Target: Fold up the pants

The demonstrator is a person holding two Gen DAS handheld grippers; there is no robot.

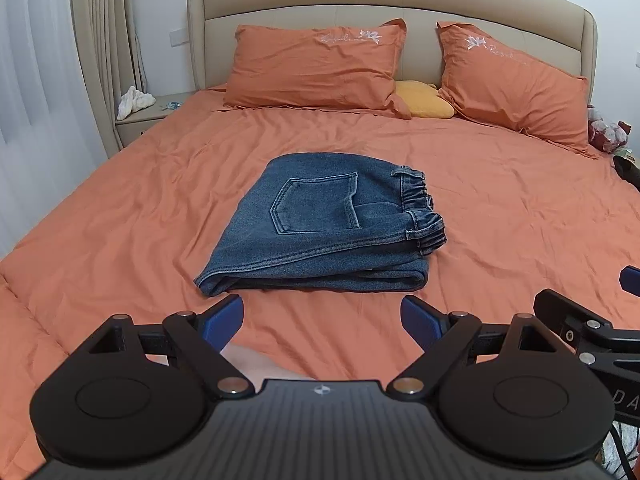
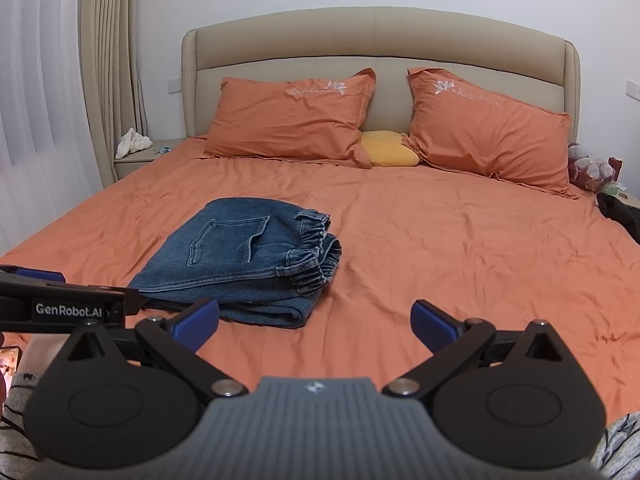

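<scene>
A pair of blue denim pants (image 1: 320, 224) lies folded into a compact stack on a bed (image 1: 500, 216) covered with an orange sheet. The back pocket faces up, and the gathered elastic waistband sits at the stack's 3 o'clock edge. In the left wrist view the pants are at 12 o'clock, just ahead of the left gripper (image 1: 322, 320), whose 2 blue-padded fingers (image 1: 224, 320) are spread wide apart with nothing between them. In the right wrist view the pants (image 2: 244, 264) lie at about 11 o'clock from the right gripper (image 2: 316, 324), whose fingers (image 2: 434, 326) are likewise spread and empty. Neither gripper touches the denim. At the head of the bed, 2 orange pillows (image 1: 316, 68) lean against a beige padded headboard (image 1: 400, 4), with a small yellow cushion (image 1: 424, 100) between them. A bedside stand (image 1: 144, 116) at 10 o'clock carries a crumpled white cloth (image 1: 134, 102), beside pale curtains (image 1: 36, 80).
</scene>
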